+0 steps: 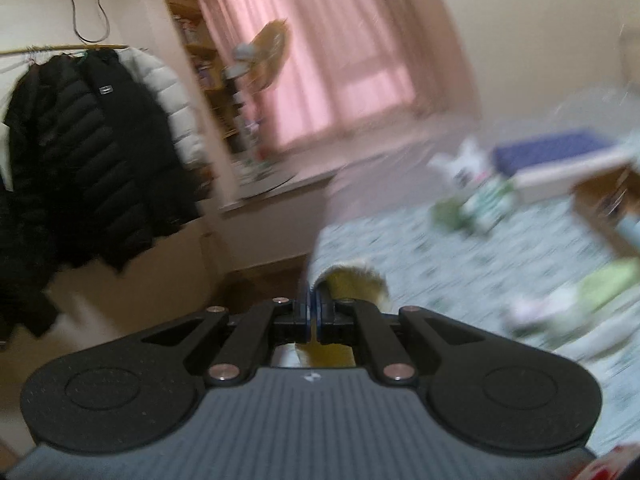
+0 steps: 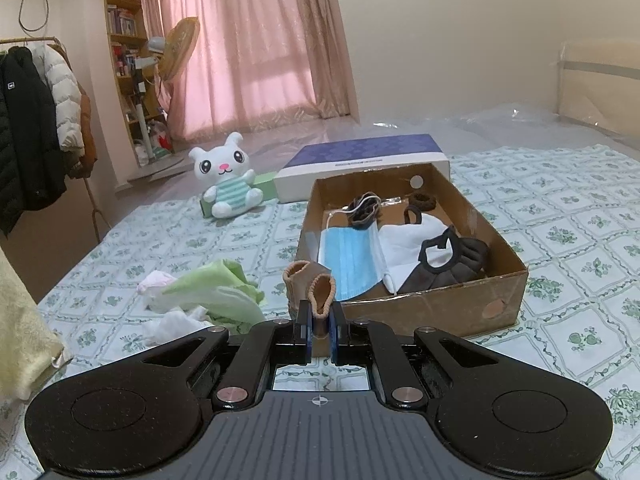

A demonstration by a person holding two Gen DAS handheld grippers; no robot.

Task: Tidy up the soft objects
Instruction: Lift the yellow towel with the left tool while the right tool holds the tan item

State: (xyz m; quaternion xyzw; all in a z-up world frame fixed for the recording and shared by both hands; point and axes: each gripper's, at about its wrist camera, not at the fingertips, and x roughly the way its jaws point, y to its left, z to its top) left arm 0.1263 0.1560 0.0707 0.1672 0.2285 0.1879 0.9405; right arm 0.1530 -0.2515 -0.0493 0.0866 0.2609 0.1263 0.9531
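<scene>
My right gripper (image 2: pixel 320 326) is shut on a tan brown sock (image 2: pixel 310 282), held just in front of the near left corner of the open cardboard box (image 2: pixel 432 308). The box holds a blue face mask (image 2: pixel 348 258), a white cloth (image 2: pixel 404 246), dark brown fabric (image 2: pixel 452 268) and hair ties (image 2: pixel 422 200). My left gripper (image 1: pixel 315 314) is shut on a yellow fluffy cloth (image 1: pixel 352 278) at the bed's edge; that view is motion-blurred. The same cloth shows at the left edge of the right wrist view (image 2: pixel 20 332).
A pile of green, pink and white cloths (image 2: pixel 208 296) lies on the patterned bed (image 2: pixel 580 216). A white plush bunny (image 2: pixel 228 180) and a blue-topped box lid (image 2: pixel 360 164) sit further back. Coats (image 1: pixel 80 152) hang on a rack at left.
</scene>
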